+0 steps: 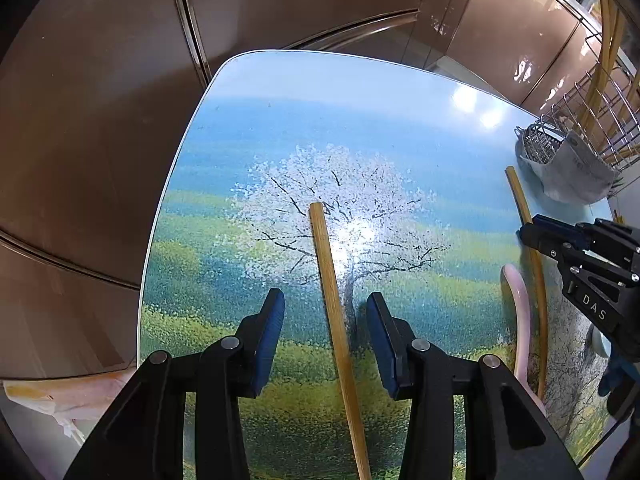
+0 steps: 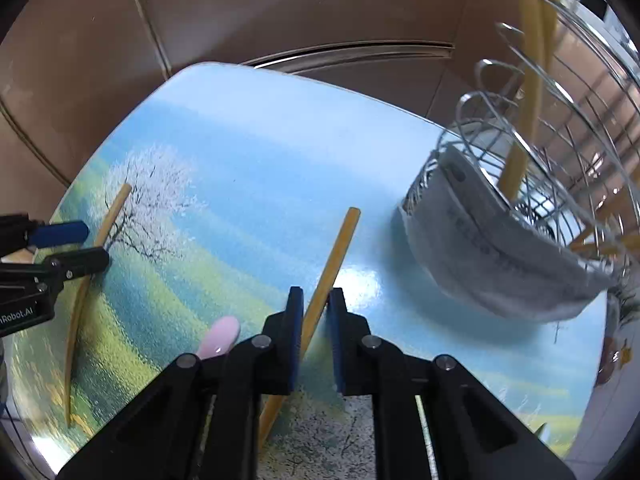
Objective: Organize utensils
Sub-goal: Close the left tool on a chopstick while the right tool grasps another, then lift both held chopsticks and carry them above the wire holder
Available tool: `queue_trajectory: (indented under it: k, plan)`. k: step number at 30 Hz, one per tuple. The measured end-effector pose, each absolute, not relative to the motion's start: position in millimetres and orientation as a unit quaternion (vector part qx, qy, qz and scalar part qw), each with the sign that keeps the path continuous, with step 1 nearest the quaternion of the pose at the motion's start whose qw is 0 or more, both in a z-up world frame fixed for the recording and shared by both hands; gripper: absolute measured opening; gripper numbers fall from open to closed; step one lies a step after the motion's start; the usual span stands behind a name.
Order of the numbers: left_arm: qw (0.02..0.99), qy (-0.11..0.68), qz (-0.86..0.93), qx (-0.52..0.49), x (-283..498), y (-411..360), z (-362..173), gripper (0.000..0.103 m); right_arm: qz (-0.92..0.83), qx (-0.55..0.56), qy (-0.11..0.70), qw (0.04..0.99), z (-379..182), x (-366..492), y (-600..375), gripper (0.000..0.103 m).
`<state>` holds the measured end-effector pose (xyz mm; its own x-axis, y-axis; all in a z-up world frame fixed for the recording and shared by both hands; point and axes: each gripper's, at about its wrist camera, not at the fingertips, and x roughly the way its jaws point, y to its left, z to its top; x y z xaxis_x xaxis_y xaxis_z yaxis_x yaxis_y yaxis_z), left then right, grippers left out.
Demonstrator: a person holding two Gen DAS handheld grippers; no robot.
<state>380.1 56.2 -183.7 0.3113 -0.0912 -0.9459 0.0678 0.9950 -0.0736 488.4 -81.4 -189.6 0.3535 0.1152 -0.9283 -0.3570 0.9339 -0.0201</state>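
While left tool (image 1: 325, 336) gapes, right tool (image 2: 316, 336) pinches chopstick (image 2: 332, 264).

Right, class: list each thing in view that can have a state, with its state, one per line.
left gripper: open, fingers either side of the left chopstick.
right gripper: shut on the right chopstick.
left chopstick: flat on the table, ungripped.
right chopstick: gripped.
pink spoon: lying on the table, untouched.
wire holder: upright, stored chopsticks standing inside.
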Motion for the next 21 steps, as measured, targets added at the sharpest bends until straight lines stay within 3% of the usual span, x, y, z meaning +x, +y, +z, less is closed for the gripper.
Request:
queue_trajectory:
  k: [10,13,18,21]
  plan:
    - [0.809,0.585,-0.059,0.006,374,49,-183,0.041,0.162,-0.121,0.573,0.794,-193,483,-75,0.008]
    - [0.807,0.587,-0.062,0.012,372,45,-182,0.034,0.158,-0.117,0.578,0.792,-193,475,-78,0.007]
    - [0.800,0.595,-0.074,0.005,367,41,-180,0.012,0.152,-0.108,0.584,0.790,-194,458,-78,0.007]
    - [0.798,0.598,-0.078,0.002,361,39,-181,0.006,0.148,-0.105,0.586,0.790,-194,447,-77,0.007]
